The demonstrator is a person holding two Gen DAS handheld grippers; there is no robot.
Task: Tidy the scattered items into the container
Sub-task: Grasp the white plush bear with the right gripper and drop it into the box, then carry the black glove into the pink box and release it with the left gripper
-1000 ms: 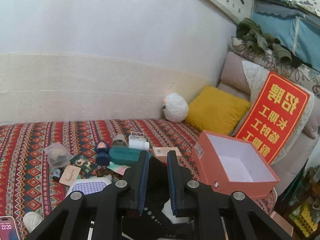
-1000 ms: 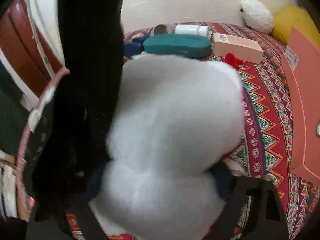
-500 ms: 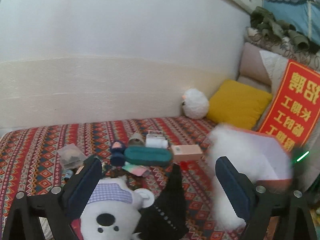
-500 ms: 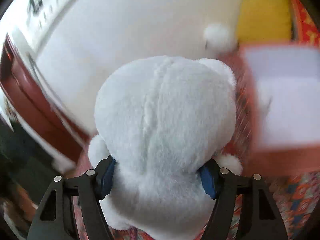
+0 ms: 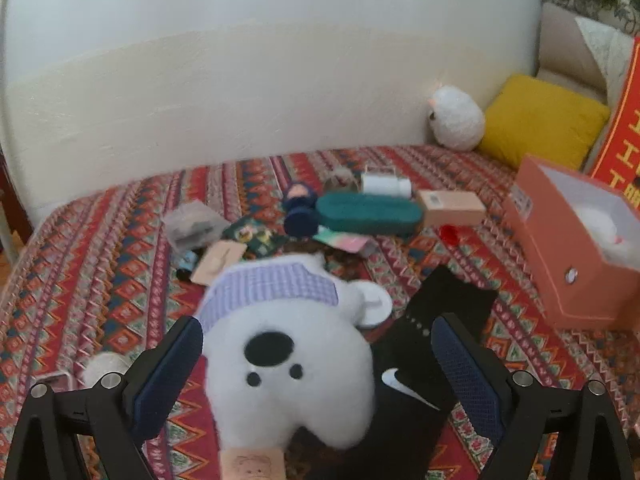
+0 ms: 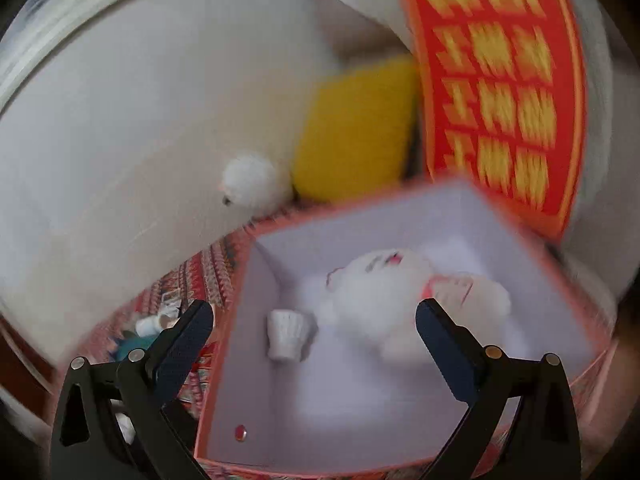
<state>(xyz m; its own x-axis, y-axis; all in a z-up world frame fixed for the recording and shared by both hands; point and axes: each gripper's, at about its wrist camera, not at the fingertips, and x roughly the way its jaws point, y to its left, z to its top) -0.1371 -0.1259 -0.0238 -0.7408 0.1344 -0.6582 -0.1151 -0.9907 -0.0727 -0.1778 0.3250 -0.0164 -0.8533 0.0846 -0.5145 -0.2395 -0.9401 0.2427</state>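
Right gripper (image 6: 312,336): jaws spread wide, nothing between them, poised over the orange box (image 6: 224,380). Half a second ago it clasped the white plush toy (image 6: 384,292); that toy now lies inside the box on its pale lining, beside a small white ribbed cup (image 6: 286,330).

Left gripper (image 5: 316,364): jaws parted, a second white plush bear (image 5: 288,364) with a lilac checked band between them, pads not visibly pressing it. It sits closer than before.

Patterned cover (image 5: 100,248): black sock (image 5: 432,344), green case (image 5: 368,208), pink carton (image 5: 452,206) remain scattered.
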